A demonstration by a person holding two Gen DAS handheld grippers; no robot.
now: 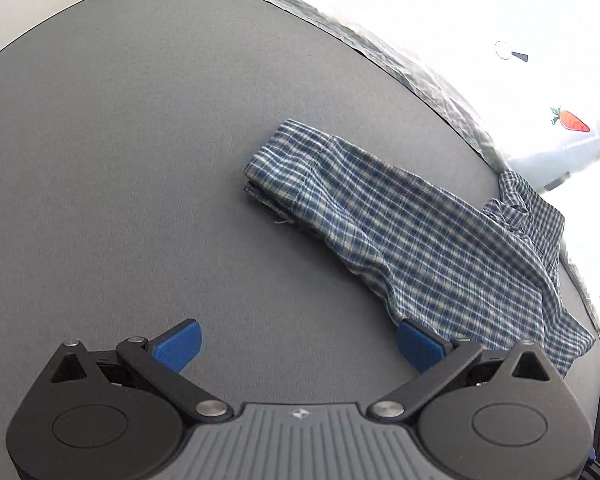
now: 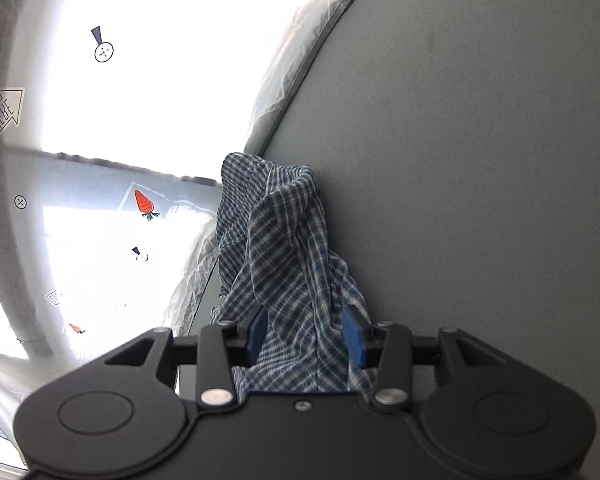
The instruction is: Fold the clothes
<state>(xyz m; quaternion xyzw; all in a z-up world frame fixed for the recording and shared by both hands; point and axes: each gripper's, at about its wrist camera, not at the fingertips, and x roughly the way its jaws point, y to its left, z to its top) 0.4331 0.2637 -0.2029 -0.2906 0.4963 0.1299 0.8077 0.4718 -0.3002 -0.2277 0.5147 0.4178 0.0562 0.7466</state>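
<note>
A blue and white plaid shirt [image 1: 400,232] lies partly folded in a long band on the grey table [image 1: 120,160], running toward the table's right edge. My left gripper [image 1: 298,344] hovers over the table with its jaws wide open and nothing between them; its right blue pad [image 1: 418,346] sits beside the shirt's near hem. In the right wrist view, a bunched part of the shirt [image 2: 276,232] fills the gap between the blue pads, and my right gripper [image 2: 306,332] is shut on it. From there the cloth trails forward along the table's edge [image 2: 480,160].
A crinkled silvery sheet [image 1: 420,76] borders the table's far edge. Beyond it lies bright white bedding printed with carrots [image 2: 144,202] and small round marks [image 2: 103,53]. Bare grey table surface stretches to the left of the shirt.
</note>
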